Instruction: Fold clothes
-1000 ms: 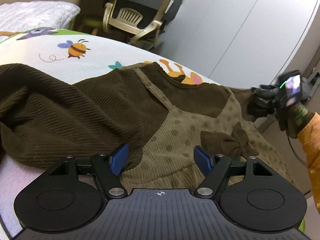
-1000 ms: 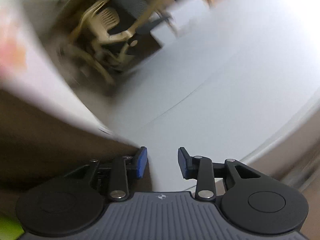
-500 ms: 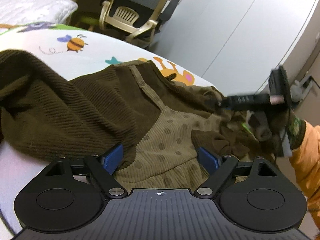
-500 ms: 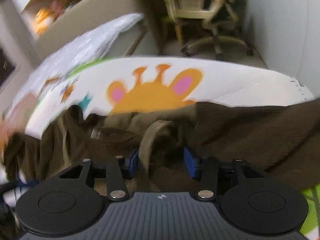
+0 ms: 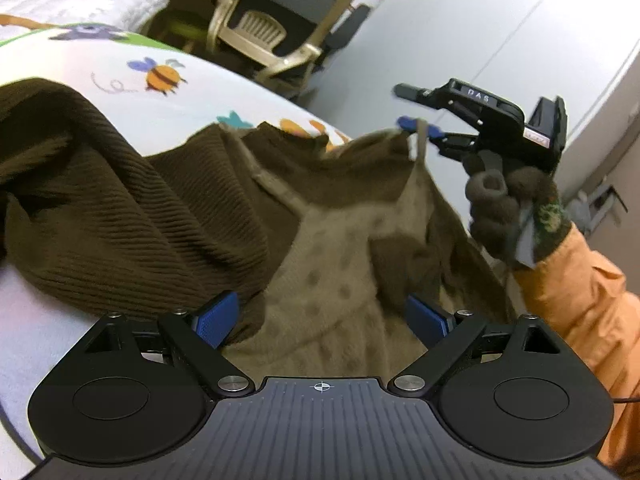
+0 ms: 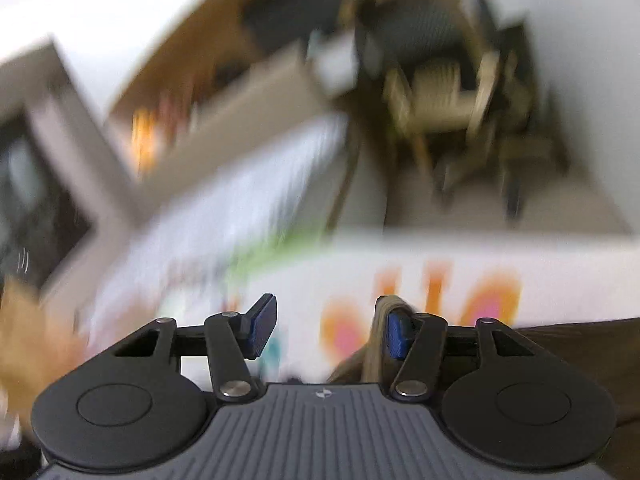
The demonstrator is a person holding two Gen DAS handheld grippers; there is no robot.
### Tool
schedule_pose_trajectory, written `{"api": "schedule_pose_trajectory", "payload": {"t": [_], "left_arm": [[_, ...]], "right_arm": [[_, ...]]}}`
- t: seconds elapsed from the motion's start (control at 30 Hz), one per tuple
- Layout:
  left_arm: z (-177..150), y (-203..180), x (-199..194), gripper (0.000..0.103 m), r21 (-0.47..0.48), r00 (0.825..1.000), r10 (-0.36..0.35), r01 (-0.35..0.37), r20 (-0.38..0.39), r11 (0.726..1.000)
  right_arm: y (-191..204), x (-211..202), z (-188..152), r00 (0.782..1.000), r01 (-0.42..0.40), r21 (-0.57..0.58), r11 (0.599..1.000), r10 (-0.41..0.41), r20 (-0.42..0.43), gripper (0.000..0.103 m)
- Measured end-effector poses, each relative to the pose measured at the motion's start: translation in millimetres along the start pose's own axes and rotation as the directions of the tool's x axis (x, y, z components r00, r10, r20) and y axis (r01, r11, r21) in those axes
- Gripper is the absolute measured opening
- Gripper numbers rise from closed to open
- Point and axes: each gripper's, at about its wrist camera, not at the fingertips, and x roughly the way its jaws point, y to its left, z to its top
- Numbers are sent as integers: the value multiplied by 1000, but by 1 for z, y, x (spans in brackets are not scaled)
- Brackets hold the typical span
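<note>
Dress lifted by one strap

Brown dress (image 5: 320, 240) lies on the printed mat (image 5: 168, 112), its long axis running from the left gripper (image 5: 320, 320) away toward the neckline. The left gripper's fingers are wide apart over the tan dotted skirt and hold nothing. The right gripper (image 5: 418, 128) is open too; the tan strap (image 6: 378, 336) hangs hooked over one finger. Half a second ago this strap lay low on the mat; now it is raised.

The black plastic left gripper (image 5: 322, 318) carries ribbed blue finger pads (image 5: 216, 319), silver pivot screws and round side discs. The right gripper (image 5: 418, 128) looks alike; its dark fuzzy-gloved hand (image 5: 506, 204) meets an orange sleeve (image 5: 580, 292).
</note>
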Motion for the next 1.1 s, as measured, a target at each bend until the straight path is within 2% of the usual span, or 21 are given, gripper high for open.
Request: {"api": "schedule_pose_trajectory", "payload": {"t": [0.03,0.1,0.13,0.2,0.27,0.3,0.37,0.43,0.5,0.6,0.7,0.8,0.9,1.0,1.1], "left_arm": [[2,2,-1,94,-3,1000,9,-9,13,1000],[6,7,-2,95,-12,997,62,-62,36,998],[8,10,-2,95,-21,995,91,-90,46,996],[12,20,-3,95,-64,986,155,-151,58,986],[13,24,-8,95,-89,982,178,-171,68,981],[13,22,-12,95,-87,979,194,-187,68,978],[10,14,-19,95,-58,974,215,-211,67,976],[4,6,-26,95,-28,976,209,-208,55,978],[-8,-7,-36,95,1,981,192,-192,35,981],[-30,-30,-53,96,53,986,164,-164,8,985],[-58,-58,-72,97,140,989,147,-145,-3,979],[-86,-85,-89,98,245,989,145,-138,-12,960],[-111,-104,-92,98,343,986,160,-133,-50,930],[-136,-124,-95,99,439,980,182,-128,-84,890],[-153,-131,-89,99,509,961,264,-189,-78,839]], "right_arm": [[-2,-1,3,999,21,1,1000,-21,30,56],[-8,12,-3,993,77,-24,997,-79,-89,58],[-12,19,-7,981,104,-41,994,-109,-159,58],[-17,12,-17,971,112,-56,992,-122,-207,58],[-15,-18,-22,976,87,-73,993,-100,-192,62],[-13,-36,-24,980,79,-88,993,-93,-175,69],[-5,-80,-31,987,85,-161,983,-106,-124,74],[-5,-123,-41,986,119,-229,966,-142,-85,81],[-9,-164,-52,981,163,-281,946,-185,-53,84],[-29,-208,-81,966,231,-262,937,-253,-53,84],[-50,-249,-114,953,286,-184,940,-299,-46,84],[-58,-273,-142,941,327,-165,930,-337,-33,85],[-48,-285,-170,932,343,-226,912,-360,-37,89],[-37,-291,-188,907,398,-333,855,-422,0,89],[-34,-294,-195,882,434,-414,800,-471,17,90]]}}
